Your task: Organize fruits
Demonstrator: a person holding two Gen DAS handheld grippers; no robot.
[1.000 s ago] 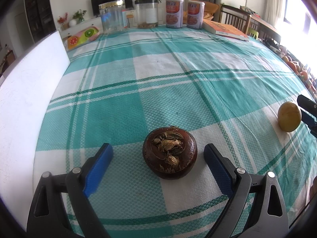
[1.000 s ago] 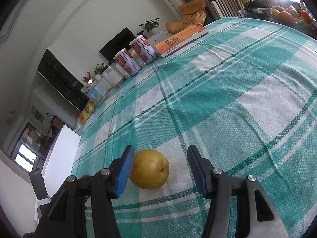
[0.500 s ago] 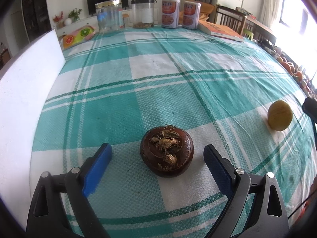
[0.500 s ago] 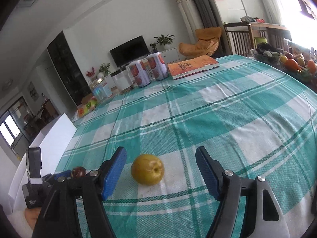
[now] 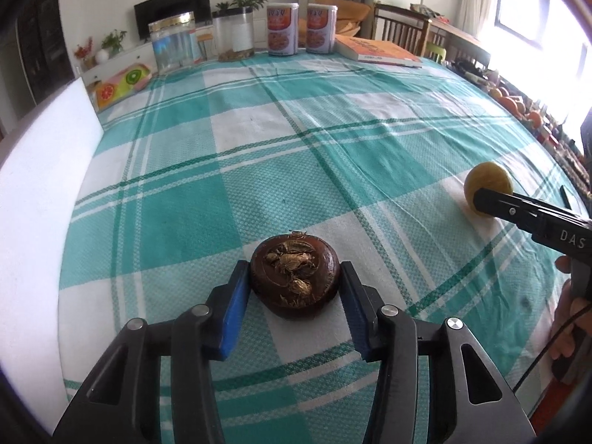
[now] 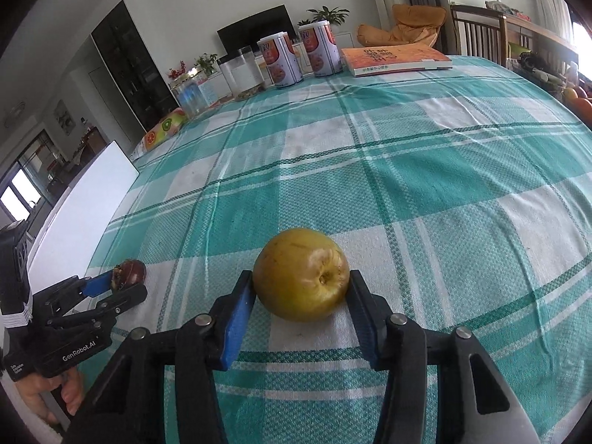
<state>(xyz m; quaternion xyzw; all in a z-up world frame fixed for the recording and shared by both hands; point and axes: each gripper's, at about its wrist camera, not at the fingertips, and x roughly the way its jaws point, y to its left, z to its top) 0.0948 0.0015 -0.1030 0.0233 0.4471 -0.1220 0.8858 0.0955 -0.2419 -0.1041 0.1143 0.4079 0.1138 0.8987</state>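
Both grippers have just closed: left gripper [image 5: 294, 288] clamps the brown fruit [image 5: 295, 275], right gripper [image 6: 301, 298] the yellow fruit [image 6: 301, 279]; both look ready to lift.

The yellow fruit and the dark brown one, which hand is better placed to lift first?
Probably neither: the left gripper has just closed on the dark brown fruit, the right gripper on the yellow fruit. Both fruits rest on the tablecloth.

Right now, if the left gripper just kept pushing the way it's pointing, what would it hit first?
The left gripper already has its jaws closed on the dark brown fruit, so that fruit is first. It points steeply downward, so pushing on would probably press the fruit into the checked tablecloth right beneath.
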